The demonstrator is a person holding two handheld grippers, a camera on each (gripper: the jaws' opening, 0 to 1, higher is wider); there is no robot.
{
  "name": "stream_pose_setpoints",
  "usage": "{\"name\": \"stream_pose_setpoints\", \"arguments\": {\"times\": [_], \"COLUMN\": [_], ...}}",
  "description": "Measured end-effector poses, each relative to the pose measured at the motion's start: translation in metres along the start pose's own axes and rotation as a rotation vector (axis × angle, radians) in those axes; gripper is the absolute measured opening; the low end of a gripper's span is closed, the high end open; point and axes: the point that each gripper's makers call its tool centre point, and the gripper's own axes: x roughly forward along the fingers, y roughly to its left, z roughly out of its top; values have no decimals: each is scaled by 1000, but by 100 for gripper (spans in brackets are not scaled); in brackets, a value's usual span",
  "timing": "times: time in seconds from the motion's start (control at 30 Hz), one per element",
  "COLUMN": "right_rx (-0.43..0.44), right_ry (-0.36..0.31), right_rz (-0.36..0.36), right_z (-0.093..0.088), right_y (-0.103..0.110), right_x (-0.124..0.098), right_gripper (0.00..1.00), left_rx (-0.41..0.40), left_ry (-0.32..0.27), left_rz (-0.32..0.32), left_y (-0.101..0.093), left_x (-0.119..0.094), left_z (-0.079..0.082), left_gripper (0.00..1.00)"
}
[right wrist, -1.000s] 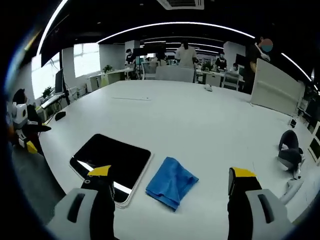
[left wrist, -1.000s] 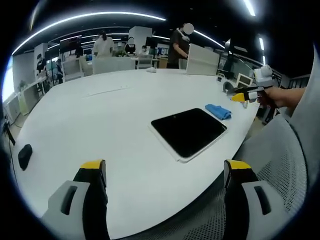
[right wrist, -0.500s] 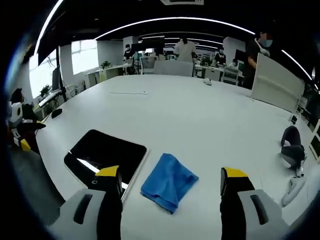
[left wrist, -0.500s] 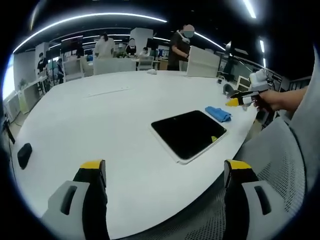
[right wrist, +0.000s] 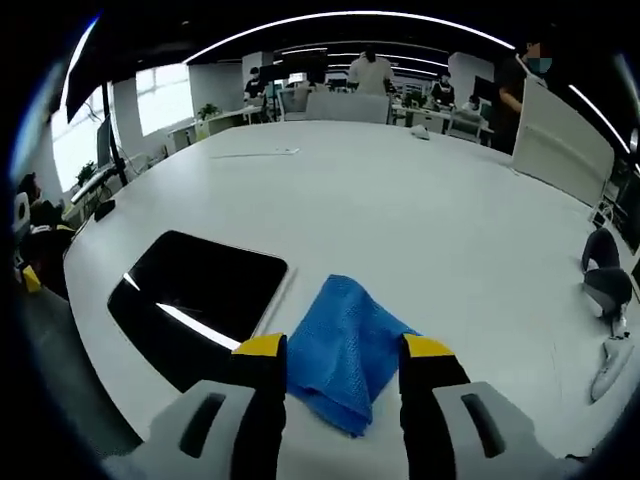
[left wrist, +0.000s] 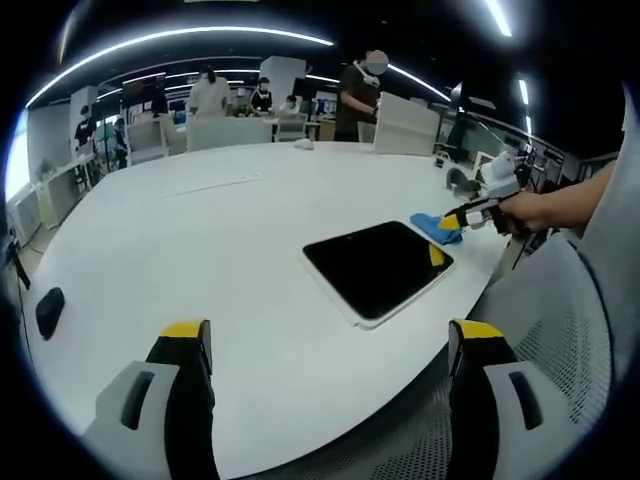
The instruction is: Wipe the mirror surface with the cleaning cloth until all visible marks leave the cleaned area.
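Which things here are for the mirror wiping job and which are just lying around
For the job:
mirror
blue cleaning cloth
right gripper, open over the cloth

Lying about:
dark object at the table's edge
grey bundle
white board standing on the table

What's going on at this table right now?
A person is starting a mirror-wiping job. The right gripper is over the blue cleaning cloth, jaws open on either side of it, not yet closed. The dark mirror lies flat beside the cloth on the white table, unwiped. The left gripper hangs open near the table edge, holding nothing.
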Motion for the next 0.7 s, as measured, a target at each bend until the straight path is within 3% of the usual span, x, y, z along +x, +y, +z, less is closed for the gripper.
{"name": "stream_pose_setpoints", "arguments": {"times": [0.17, 0.37, 0.47, 0.53, 0.6, 0.7], "right_rx": [27, 70, 45, 44, 16, 18], "right_ry": [3, 12, 45, 30, 25, 19], "right_rz": [15, 23, 8, -3, -21, -19], "right_z": [0, 0, -8, -5, -5, -5], "right_y": [1, 1, 1, 1, -2, -1], "right_x": [5, 15, 21, 21, 20, 21], "right_gripper": [39, 23, 18, 16, 1, 2], "left_rx": [20, 23, 20, 23, 28, 26], "left_ry": [-14, -19, -11, -9, -13, -12], "left_rz": [15, 15, 8, 8, 12, 14], "left_y": [2, 2, 1, 0, -1, 1], "left_x": [-1, -2, -1, -2, -2, -2], "left_z": [3, 4, 2, 3, 4, 3], "left_gripper": [99, 98, 98, 97, 97, 97]}}
